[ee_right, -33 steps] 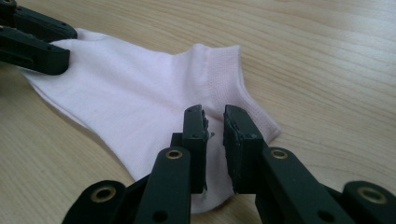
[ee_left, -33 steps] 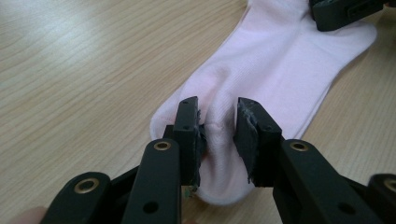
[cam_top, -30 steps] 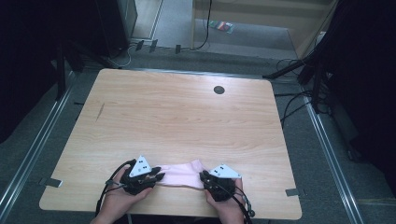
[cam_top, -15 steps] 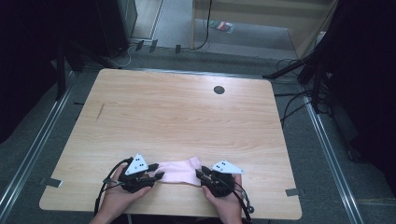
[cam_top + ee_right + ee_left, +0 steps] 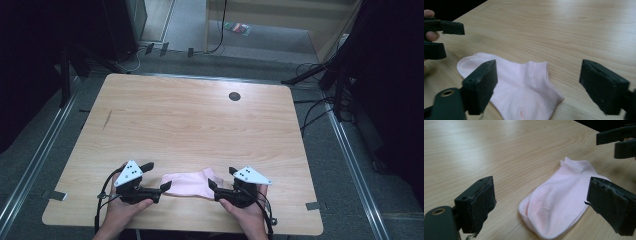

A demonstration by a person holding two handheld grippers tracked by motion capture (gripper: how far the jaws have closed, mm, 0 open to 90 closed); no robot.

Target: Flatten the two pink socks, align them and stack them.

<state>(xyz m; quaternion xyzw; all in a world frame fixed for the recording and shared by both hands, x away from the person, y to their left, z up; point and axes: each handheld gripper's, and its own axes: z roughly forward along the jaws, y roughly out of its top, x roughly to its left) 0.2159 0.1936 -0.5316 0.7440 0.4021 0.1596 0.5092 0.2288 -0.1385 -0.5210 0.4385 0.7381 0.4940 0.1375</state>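
Note:
A pale pink ankle sock [image 5: 192,184] lies flat on the wooden table [image 5: 190,125] near its front edge. My left gripper [image 5: 156,176] stands open at the sock's left end, its tips on either side of the toe. My right gripper [image 5: 221,178] stands open at the sock's right end, by the cuff. In the left gripper view the sock [image 5: 564,197] lies between the spread jaws, with the right gripper [image 5: 621,141] beyond it. In the right gripper view the sock [image 5: 519,85] lies low between the jaws, with the left gripper [image 5: 439,37] at the far left.
A round black grommet hole [image 5: 234,96] sits near the table's far edge. Metal rails [image 5: 350,160] run along both sides of the table, and cables [image 5: 315,112] lie on the floor to the right. The table's front edge is just under both hands.
Both grippers have moved outward, away from each other, and now stand open at the sock's ends. The sock, bunched up between them before, lies flatter on the table.

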